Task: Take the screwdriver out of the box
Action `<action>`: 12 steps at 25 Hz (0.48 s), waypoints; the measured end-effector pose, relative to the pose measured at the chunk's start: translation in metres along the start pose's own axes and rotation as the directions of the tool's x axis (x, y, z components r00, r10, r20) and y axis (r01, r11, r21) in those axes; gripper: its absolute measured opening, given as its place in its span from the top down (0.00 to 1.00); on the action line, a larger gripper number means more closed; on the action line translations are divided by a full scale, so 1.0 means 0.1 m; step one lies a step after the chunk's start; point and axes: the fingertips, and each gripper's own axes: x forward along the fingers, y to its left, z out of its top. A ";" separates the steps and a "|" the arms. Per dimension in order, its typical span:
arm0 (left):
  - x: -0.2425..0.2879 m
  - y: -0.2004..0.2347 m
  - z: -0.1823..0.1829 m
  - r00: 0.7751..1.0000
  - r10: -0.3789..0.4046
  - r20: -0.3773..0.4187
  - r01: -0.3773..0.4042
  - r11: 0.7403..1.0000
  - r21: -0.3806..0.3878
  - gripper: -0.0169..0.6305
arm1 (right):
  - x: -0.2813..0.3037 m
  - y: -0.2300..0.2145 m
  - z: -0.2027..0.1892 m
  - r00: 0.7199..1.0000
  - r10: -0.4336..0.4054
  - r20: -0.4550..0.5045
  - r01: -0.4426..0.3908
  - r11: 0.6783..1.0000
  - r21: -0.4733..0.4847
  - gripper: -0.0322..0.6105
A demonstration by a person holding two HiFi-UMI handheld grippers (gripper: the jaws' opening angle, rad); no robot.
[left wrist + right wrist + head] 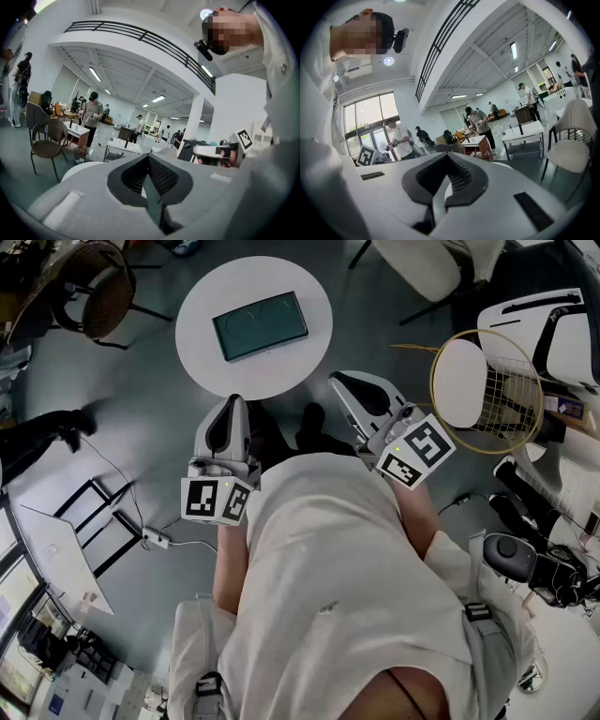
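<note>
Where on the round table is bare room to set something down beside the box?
The box sits mid-table. Roomiest: the bare band between it and the near rim of the table. A bare crescent lies left of the box, another beyond it. The strip on its right is narrowest. Nowhere crowded.

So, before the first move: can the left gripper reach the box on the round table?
Probably yes: nothing stands between the left gripper and the box, but its jaws are shut.
</note>
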 end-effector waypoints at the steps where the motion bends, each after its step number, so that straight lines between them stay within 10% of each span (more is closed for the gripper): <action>1: 0.02 -0.03 -0.01 1.000 0.001 -0.001 -0.001 1.000 0.002 0.96 | -0.03 -0.03 0.00 1.000 -0.002 0.000 0.002 1.000 0.001 0.94; 12: -0.01 -0.17 0.02 1.000 0.008 0.002 -0.008 1.000 -0.002 0.96 | -0.10 -0.13 -0.01 1.000 -0.003 0.007 0.002 0.999 0.050 0.94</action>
